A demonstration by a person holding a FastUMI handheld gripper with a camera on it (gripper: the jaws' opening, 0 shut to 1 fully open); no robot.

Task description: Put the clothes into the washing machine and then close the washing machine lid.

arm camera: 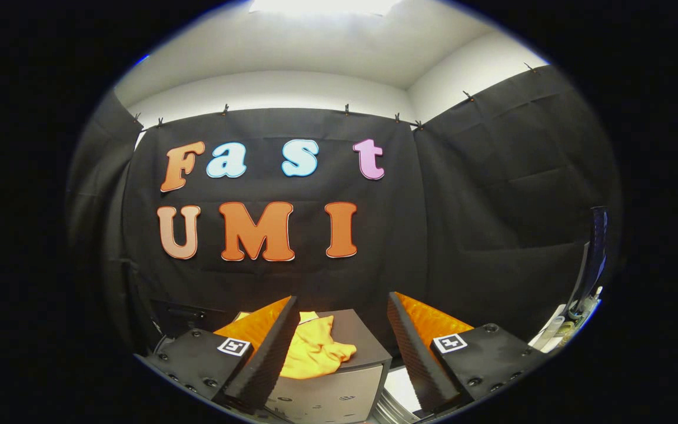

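Note:
A crumpled yellow garment [314, 348] lies on the dark top of a boxy washing machine [339, 388], below and just ahead of my fingers. My gripper [344, 312] is open, held above the machine with nothing between its fingers. The left finger [268, 353] overlaps the garment's left edge in the view. The machine's silver front panel shows between the fingers. Whether its lid is up or down cannot be told.
Black cloth walls close the booth behind and on both sides. At the right edge stand a dark upright panel [595, 253] and some small white items [557, 330]. A pale surface [401, 388] shows beside the machine's right side.

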